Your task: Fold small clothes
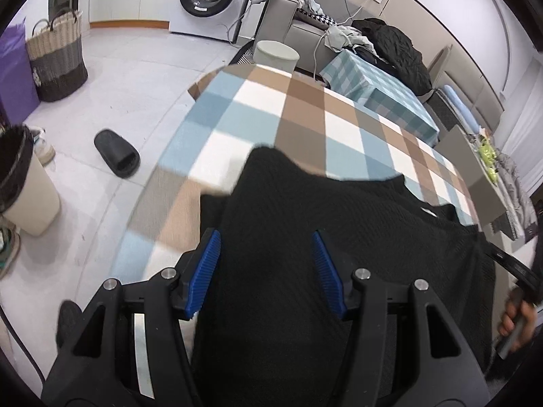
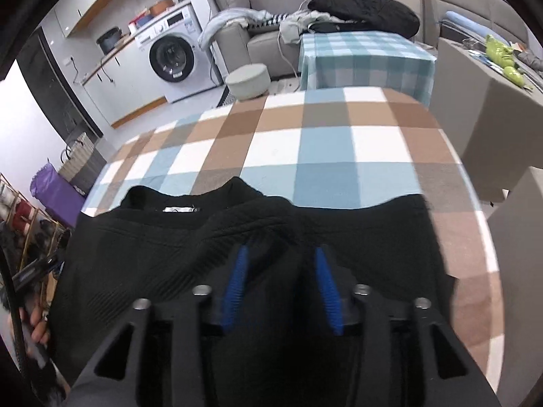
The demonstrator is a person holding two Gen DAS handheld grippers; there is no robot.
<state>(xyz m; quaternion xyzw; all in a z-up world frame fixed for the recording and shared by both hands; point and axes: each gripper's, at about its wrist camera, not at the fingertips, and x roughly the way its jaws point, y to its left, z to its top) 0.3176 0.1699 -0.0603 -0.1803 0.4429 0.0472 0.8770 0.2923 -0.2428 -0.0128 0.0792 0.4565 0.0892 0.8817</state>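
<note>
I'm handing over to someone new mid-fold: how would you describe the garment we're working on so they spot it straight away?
Find the table under the big blue, brown and white checked cloth, in front of the smaller teal-checked table. Spread on its near edge is a black ribbed knit top. A white label inside the neckline sets it apart from the black jacket heaped on the sofa behind.

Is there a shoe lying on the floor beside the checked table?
Yes, in the left wrist view a single black slipper lies on the pale tiled floor just left of the checked tablecloth.
</note>
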